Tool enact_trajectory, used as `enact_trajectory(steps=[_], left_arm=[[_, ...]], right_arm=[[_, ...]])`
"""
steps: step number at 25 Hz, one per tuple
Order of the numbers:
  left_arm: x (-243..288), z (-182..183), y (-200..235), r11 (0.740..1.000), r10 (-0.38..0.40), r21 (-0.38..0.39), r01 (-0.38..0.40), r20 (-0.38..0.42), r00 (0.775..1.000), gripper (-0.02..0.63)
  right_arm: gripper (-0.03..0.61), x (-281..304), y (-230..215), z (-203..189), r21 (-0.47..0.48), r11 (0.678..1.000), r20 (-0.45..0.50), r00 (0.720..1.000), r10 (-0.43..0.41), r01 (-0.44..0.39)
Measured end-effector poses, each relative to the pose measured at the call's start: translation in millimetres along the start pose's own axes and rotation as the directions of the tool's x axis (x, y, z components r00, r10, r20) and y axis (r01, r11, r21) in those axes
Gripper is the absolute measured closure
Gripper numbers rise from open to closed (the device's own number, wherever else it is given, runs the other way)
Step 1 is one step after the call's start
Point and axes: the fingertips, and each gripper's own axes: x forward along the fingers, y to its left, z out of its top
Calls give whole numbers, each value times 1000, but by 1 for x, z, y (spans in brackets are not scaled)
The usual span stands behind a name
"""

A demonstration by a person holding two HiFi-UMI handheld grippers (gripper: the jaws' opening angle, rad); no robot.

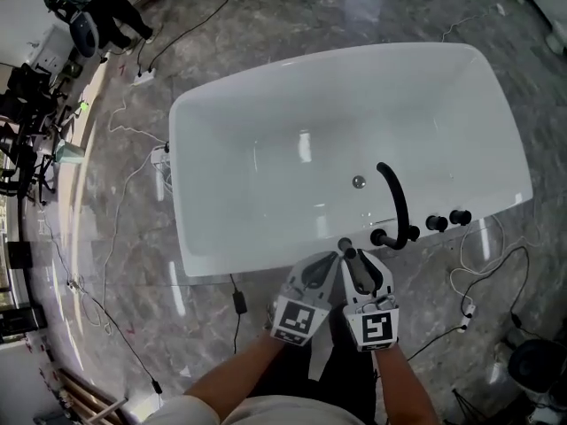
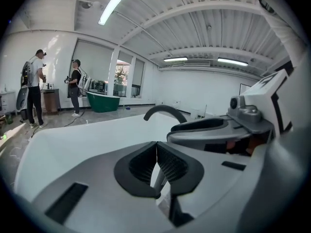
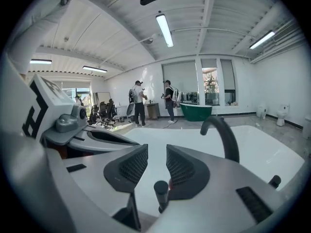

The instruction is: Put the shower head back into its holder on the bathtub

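On the rim of the white freestanding bathtub (image 1: pixel 266 175), the slim black shower head wand (image 3: pixel 160 192) stands upright and looks seated. Left gripper (image 2: pixel 156 161) has its jaws together, right gripper (image 3: pixel 150 165) has them apart, and both are empty. Task looks done.

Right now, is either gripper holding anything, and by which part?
Nothing is held. The left gripper is shut on nothing; the right gripper is open, jaws apart, clamping nothing.

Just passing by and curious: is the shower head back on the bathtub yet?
Nearly finished, it seems. Done: the black shower head stands upright at the bathtub rim near the faucet. In hand: nothing; the left hand-held gripper is shut and empty, the right hand-held gripper open and empty. Left: perhaps only confirming it sits fully in its holder, which I cannot see.
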Motion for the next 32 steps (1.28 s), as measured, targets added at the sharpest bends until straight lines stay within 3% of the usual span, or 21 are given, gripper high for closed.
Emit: enact_trajectory(steps=[5, 8, 13, 21, 32], left_arm=[[-33, 65, -6, 1000, 4, 10, -5, 43, 999, 606], [-56, 103, -10, 1000, 6, 10, -7, 59, 998, 606], [-96, 160, -28, 1000, -31, -4, 31, 115, 993, 607], [-108, 206, -54, 995, -95, 27, 92, 155, 983, 607], [-105, 239, -65, 998, -62, -1, 63, 188, 980, 608]], right_arm=[[494, -27, 2, 78, -3, 999, 98, 994, -48, 49], [538, -53, 4, 116, 10, 996, 104, 990, -91, 90], [565, -91, 21, 178, -3, 996, 162, 982, -91, 93], [566, -113, 21, 217, -6, 988, 212, 966, -147, 152], [566, -123, 8, 243, -42, 989, 238, 963, -127, 141]])
